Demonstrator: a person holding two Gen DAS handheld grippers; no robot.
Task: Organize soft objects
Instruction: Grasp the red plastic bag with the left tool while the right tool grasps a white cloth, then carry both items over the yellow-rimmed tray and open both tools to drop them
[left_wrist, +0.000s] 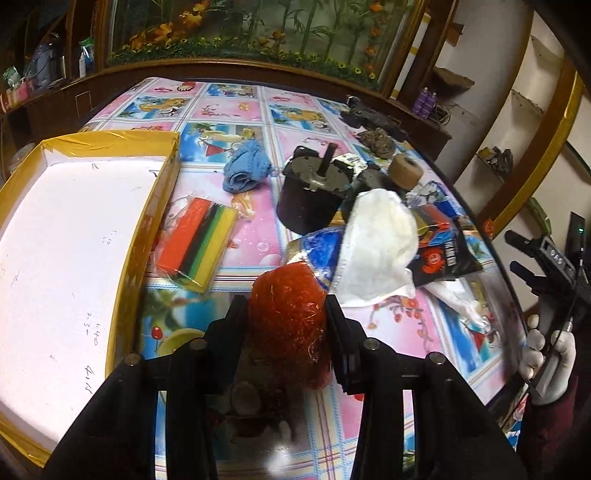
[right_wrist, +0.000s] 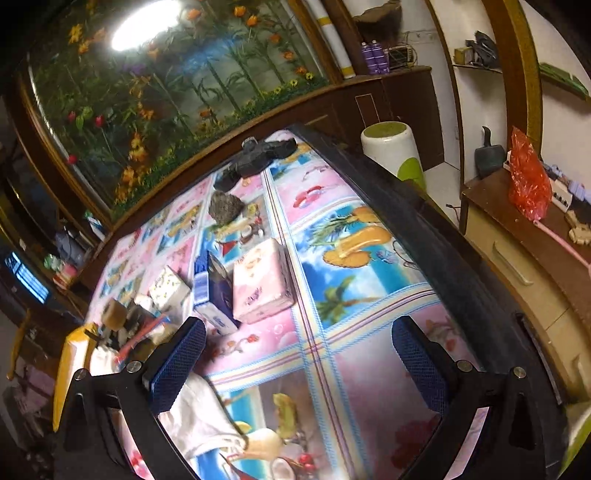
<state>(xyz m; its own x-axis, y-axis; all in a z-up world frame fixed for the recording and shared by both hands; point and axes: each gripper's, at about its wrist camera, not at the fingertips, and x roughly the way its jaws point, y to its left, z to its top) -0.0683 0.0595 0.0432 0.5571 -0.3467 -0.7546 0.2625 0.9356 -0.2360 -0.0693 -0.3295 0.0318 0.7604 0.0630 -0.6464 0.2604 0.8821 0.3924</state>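
Pickup stage here: left tongs (left_wrist: 288, 314) pinching the red mesh scrubber (left_wrist: 286, 317), right tongs (right_wrist: 299, 354) spread and empty, so next it probably goes into the gold-edged box (left_wrist: 110, 236).

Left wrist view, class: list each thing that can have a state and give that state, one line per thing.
Left gripper: shut on the red mesh ball.
Red mesh ball: squeezed between the fingers.
Right gripper: open, nothing between its fingers.
Yellow box: open, nothing visible inside.
Blue cloth: crumpled, lying on the table.
Sponge pack: wrapped, flat beside the box.
White cloth: bunched on the pile.
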